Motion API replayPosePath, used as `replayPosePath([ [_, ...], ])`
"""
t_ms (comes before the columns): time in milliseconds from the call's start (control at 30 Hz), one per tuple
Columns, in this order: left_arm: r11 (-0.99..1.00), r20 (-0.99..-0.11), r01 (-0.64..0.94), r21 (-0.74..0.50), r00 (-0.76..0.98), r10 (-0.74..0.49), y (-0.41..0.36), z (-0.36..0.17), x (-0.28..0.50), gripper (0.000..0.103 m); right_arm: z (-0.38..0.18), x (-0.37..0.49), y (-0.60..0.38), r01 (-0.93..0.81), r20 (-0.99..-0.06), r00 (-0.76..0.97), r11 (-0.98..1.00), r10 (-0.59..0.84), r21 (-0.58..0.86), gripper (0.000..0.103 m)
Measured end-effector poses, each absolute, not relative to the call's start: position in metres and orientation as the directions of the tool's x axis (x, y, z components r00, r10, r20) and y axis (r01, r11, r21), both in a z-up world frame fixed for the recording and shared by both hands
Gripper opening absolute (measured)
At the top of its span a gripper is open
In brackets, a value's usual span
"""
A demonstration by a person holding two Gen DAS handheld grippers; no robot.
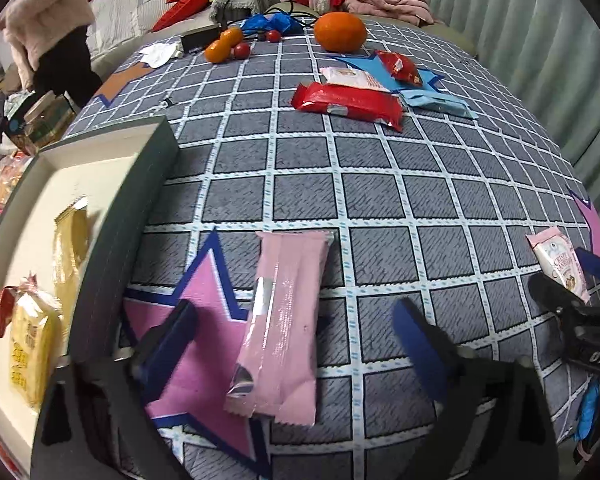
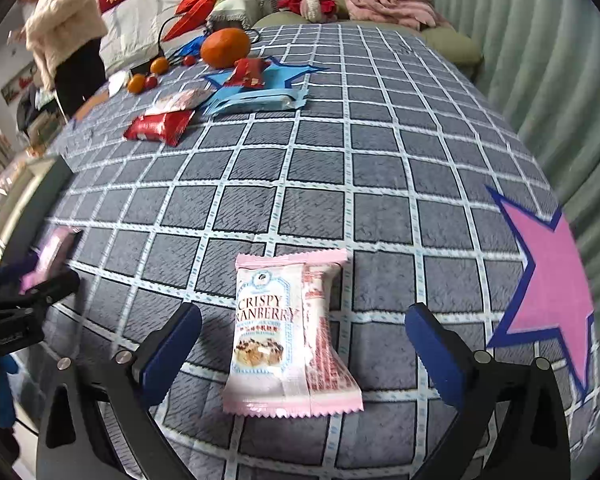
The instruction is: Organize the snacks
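Note:
My left gripper is open just above the table, its blue pads either side of a plain pink snack packet that lies partly on a pink star patch. A white-lined box at the left holds yellow snack packets. My right gripper is open around a pink "Crispy Cranberry" packet lying flat; that packet also shows at the right edge of the left wrist view. Neither gripper touches its packet.
At the far side lie a red packet, a light blue packet, a small red packet on a blue star, a large orange and small fruits. A second pink star is at right. A person stands at back left.

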State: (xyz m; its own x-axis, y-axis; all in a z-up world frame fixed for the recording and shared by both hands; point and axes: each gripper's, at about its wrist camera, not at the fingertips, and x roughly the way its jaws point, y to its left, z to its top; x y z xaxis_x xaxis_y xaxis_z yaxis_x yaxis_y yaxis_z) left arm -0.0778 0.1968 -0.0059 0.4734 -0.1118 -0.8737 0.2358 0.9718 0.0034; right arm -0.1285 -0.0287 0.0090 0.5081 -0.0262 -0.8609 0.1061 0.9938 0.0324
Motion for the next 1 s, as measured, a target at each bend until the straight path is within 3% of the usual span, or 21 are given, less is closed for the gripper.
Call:
replayPosePath([
  [300,0.968,-0.811,0.250,0.003,0.567,-0.144,0.200,-0.007,-0.095,0.103,0.006,-0.133,-0.024,0.074,-0.821,0.569,0.997,-0.036,0.007,0.103],
  [1000,0.968,-0.808,0.250,-0.001,0.571,-0.148,0.201,-0.007,-0.097,0.103,0.005,-0.134,-0.024,0.072,-0.816,0.577,0.997,-0.035,0.008,0.103],
])
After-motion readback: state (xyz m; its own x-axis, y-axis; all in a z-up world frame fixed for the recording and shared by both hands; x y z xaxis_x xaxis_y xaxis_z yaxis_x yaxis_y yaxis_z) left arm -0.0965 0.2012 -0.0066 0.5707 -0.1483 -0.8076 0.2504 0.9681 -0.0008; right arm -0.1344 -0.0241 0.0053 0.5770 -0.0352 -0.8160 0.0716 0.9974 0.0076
